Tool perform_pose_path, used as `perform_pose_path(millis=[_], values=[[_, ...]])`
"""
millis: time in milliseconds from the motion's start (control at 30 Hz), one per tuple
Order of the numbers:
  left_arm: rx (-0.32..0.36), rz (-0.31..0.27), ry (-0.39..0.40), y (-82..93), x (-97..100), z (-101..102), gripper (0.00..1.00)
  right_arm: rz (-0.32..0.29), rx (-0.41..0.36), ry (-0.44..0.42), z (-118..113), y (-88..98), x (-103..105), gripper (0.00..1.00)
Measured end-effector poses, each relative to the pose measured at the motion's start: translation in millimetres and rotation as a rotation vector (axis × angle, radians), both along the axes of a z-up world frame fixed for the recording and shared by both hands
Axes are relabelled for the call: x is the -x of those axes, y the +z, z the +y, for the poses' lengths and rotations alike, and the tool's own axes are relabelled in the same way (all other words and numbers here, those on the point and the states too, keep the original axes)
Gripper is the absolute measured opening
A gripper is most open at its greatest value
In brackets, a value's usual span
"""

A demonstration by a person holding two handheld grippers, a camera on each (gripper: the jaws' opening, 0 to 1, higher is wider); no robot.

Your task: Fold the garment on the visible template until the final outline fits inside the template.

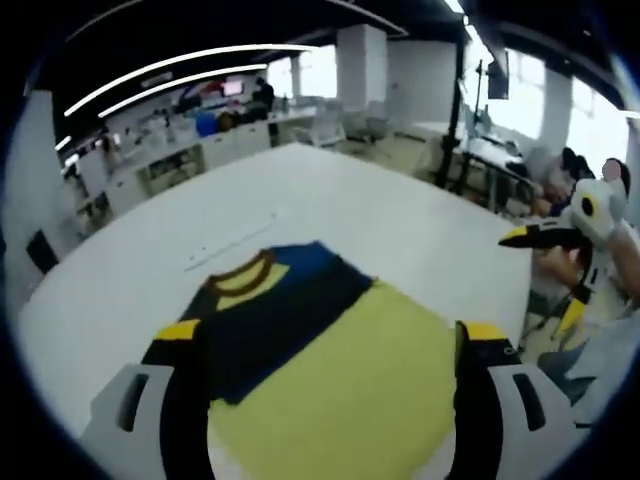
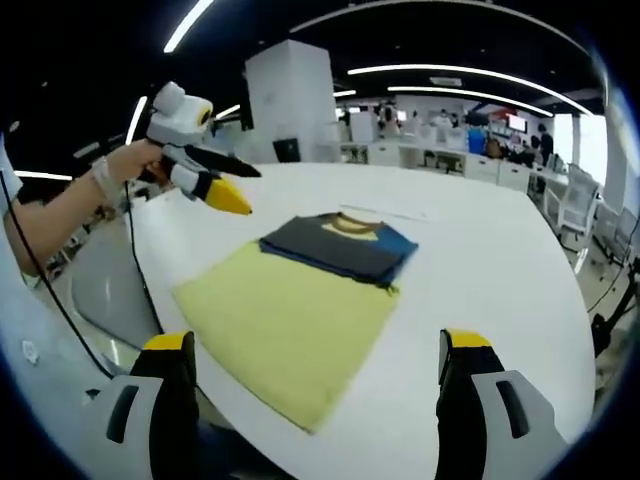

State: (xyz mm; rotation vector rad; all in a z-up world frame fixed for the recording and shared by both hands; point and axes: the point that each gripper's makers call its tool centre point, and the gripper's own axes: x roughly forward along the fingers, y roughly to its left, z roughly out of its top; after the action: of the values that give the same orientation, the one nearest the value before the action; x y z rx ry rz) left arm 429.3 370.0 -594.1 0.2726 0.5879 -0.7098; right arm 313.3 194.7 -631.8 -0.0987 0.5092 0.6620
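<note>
A folded garment (image 1: 270, 320), dark navy with a blue patch and a yellow neck under a brown collar, lies on the far end of a flat yellow template (image 1: 350, 410) on the white table (image 1: 400, 220). My left gripper (image 1: 332, 335) hangs above the template's near part with its yellow-tipped jaws wide apart and nothing between them. In the right gripper view the garment (image 2: 340, 248) and template (image 2: 290, 320) lie ahead of my right gripper (image 2: 316, 342), which is open and holds nothing. The left gripper (image 2: 205, 175) also hovers off the table's left edge there, held by a hand (image 2: 125, 160).
A thin pale strip (image 1: 235, 240) lies on the table beyond the garment. The right gripper (image 1: 555, 240) hovers off the table's right edge. Seated people (image 1: 590, 180), desks and chairs stand further back. Bare table (image 2: 500, 260) spreads to the right of the template.
</note>
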Motion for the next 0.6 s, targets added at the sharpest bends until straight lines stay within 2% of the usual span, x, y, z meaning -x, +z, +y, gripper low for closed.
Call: perform_pose_path(millis=[367, 600], values=[[-0.003, 0.017, 0.021, -5.8, 13.5, 41, 1.00, 0.003, 0.028, -0.014, 11, 1.5, -1, 1.00], [0.008, 0.040, 0.034, -10.0, 18.6, 59, 1.00, -0.004, 0.045, -0.006, 25, 4.7, -8, 1.00]])
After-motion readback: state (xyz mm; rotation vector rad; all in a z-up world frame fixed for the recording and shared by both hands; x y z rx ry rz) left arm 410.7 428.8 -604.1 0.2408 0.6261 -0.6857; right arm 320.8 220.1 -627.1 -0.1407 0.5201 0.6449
